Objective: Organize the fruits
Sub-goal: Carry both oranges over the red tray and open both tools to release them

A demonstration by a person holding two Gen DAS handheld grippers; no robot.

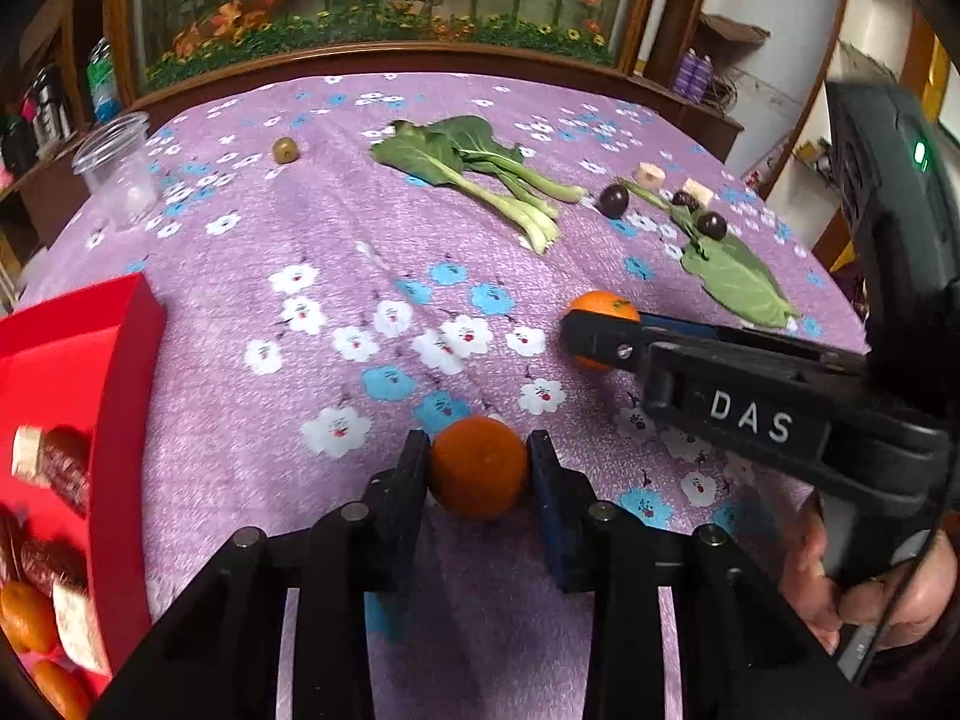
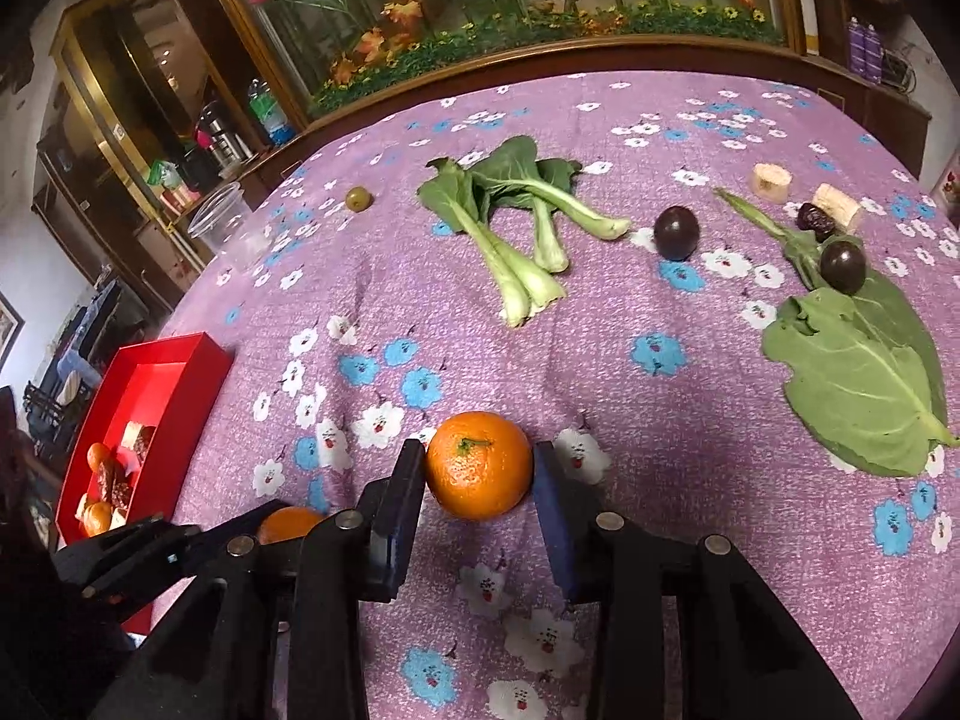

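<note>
Now both grippers pinch 1 orange each, left gripper point(image 1: 478, 462) on its orange point(image 1: 477, 468), right gripper point(image 2: 478, 468) on the other orange point(image 2: 479, 465), and the red box point(image 1: 129, 324) lies toward 9 o'clock, nearer the left hand.

My red box point(image 1: 114, 360) cut off at the left edge, its wrapped snacks point(image 1: 57, 468) blurred, my left tongs' orange point(image 2: 288, 525) half hidden behind my right tongs' arm.

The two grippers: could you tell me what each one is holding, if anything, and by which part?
Each holds an orange by its sides: the left gripper one orange, the right gripper another orange, stem up.
</note>
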